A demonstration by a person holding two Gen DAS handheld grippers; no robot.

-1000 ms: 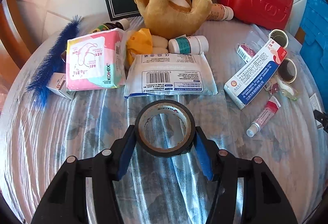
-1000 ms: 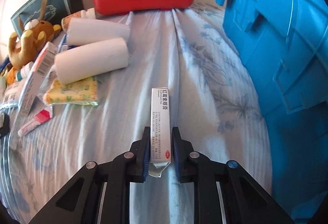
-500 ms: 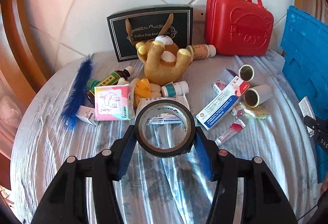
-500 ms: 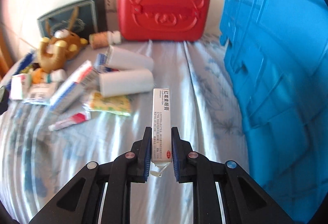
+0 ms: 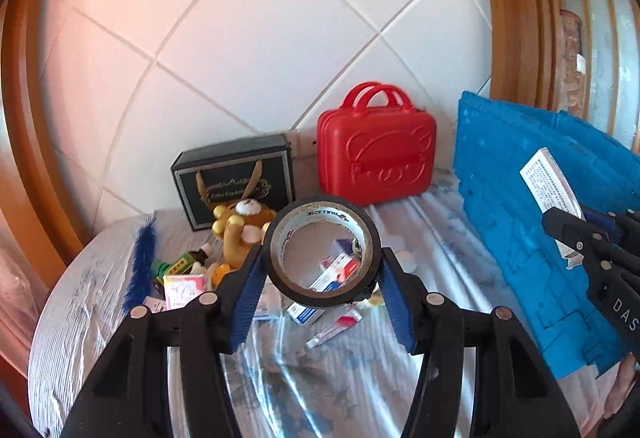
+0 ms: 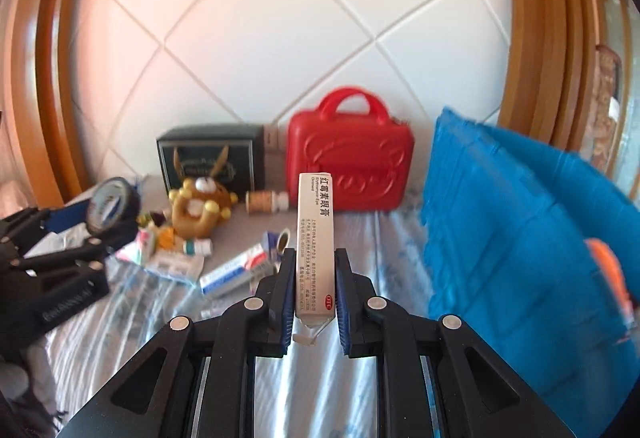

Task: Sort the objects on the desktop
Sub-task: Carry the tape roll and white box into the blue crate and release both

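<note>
My left gripper (image 5: 322,258) is shut on a black roll of tape (image 5: 289,286) and holds it high above the table. It also shows at the left of the right wrist view (image 6: 100,215). My right gripper (image 6: 314,274) is shut on a slim white ointment box (image 6: 315,234) and holds it upright above the cloth. The box and gripper show at the right of the left wrist view (image 5: 550,181). A blue crate (image 6: 520,238) stands at the right, next to the right gripper.
A red case (image 5: 376,151), a dark gift bag (image 5: 236,173) and a brown plush toy (image 5: 240,226) stand at the back. Boxes, bottles, packets, a blue feather (image 5: 140,262) and a small tube (image 5: 334,328) lie scattered on the cloth-covered table (image 5: 320,378).
Both grippers have risen well above the table with their loads. The views now take in the tiled wall. The right gripper has come closer to the blue crate.
</note>
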